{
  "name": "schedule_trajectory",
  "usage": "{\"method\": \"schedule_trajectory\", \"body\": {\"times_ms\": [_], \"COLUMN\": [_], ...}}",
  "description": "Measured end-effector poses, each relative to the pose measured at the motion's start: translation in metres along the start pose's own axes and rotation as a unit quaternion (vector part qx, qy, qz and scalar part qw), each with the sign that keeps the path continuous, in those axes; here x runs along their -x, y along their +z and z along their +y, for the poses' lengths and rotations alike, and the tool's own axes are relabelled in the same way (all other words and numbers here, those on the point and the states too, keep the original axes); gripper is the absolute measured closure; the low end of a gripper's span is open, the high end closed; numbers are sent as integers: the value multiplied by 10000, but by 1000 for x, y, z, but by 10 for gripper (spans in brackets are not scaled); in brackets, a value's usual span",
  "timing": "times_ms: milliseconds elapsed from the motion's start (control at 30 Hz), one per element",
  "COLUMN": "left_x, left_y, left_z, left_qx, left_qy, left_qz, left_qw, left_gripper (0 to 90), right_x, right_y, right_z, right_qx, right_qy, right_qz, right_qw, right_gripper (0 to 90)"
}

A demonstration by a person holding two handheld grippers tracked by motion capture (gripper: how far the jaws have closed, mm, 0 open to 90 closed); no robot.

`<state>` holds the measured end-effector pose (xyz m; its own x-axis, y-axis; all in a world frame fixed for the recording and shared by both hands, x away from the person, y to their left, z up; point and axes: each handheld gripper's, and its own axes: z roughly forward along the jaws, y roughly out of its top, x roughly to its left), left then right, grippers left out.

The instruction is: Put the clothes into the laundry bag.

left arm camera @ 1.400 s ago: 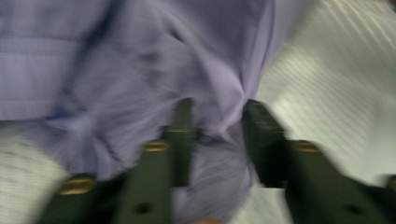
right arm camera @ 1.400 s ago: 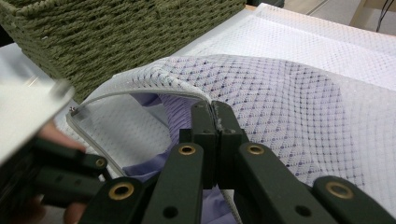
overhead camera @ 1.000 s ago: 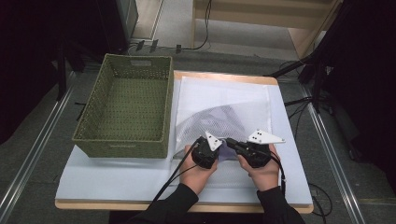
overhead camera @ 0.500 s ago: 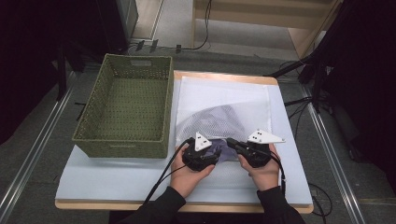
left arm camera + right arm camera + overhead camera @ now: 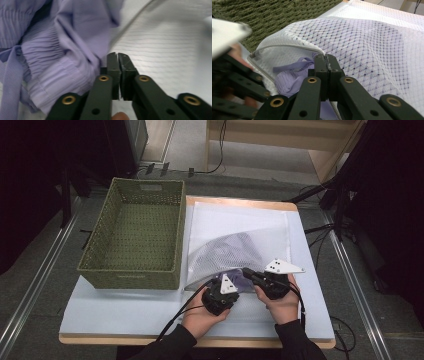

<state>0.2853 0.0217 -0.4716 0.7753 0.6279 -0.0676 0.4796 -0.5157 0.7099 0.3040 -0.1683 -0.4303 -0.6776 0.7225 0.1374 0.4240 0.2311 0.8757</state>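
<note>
Mesh bag lies on the table, right of the basket. Right gripper is clamped on the bag's opening rim, lifting it. Left gripper has just snapped closed, nothing between its jaws, just beside the purple garment at the bag mouth.

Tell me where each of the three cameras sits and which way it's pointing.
High view: above the person's side, looking forward and down at the table; forearms show.
Left gripper view: rides the left gripper, facing the lilac garment.
Right gripper view: rides the right gripper, facing the mesh bag.
All share the garment.
</note>
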Motion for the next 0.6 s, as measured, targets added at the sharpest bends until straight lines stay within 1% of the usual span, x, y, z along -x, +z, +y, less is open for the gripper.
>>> {"method": "schedule_trajectory", "body": {"times_ms": [67, 100, 133, 167, 200, 233, 267, 333, 400, 433, 467, 500, 533, 567, 600], "left_x": [-5, -7, -9, -10, -10, -10, -10, -12, -15, -18, -20, -24, -27, -29, -28], "left_y": [4, 6, 8, 11, 12, 14, 16, 19, 21, 22, 21, 22, 22, 22, 19], "left_z": [3, 5, 7, 9, 10, 12, 13, 15, 17, 17, 18, 18, 18, 18, 17], "left_qx": [46, 69, 67, 63, 84, 79, 97, 110, 176, 226, 254, 312, 359, 376, 402], "left_qy": [-210, -220, -208, -149, -83, 34, 51, 50, -45, -185, -296, -440, -585, -659, -655], "left_qz": [96, 157, 269, 467, 603, 788, 896, 1132, 1378, 1596, 1707, 1760, 1718, 1594, 1463], "left_qw": [9997, 9996, 9994, 9988, 9981, 9969, 9959, 9935, 9903, 9868, 9846, 9829, 9827, 9843, 9863], "left_gripper": [900, 900, 900, 900, 900, 900, 900, 900, 900, 900, 900, 900, 900, 900, 889], "right_x": [0, 0, 1, 1, 2, 2, 2, 1, 1, 1, 1, 1, 2, 2, 2], "right_y": [0, 0, 0, 0, 0, 0, 0, -1, -1, 0, 0, 0, 0, 0, 1], "right_z": [0, 0, 0, 0, -1, -1, -1, -1, -1, -1, -1, -1, -1, -1, -1], "right_qx": [-4, -1, 1, 5, 8, 15, 5, -9, -4, -3, -6, -7, -12, -14, -14], "right_qy": [-7, -3, 14, 25, 24, 29, 29, 27, 33, 17, 19, 15, 3, 9, 30], "right_qz": [8, 7, 11, 12, 16, 11, 13, 6, 11, 11, 4, 2, -4, -4, -2], "right_qw": [10000, 10000, 10000, 10000, 10000, 10000, 10000, 10000, 10000, 10000, 10000, 10000, 10000, 10000, 10000], "right_gripper": [900, 900, 900, 900, 900, 900, 900, 900, 900, 900, 900, 900, 900, 900, 900]}}
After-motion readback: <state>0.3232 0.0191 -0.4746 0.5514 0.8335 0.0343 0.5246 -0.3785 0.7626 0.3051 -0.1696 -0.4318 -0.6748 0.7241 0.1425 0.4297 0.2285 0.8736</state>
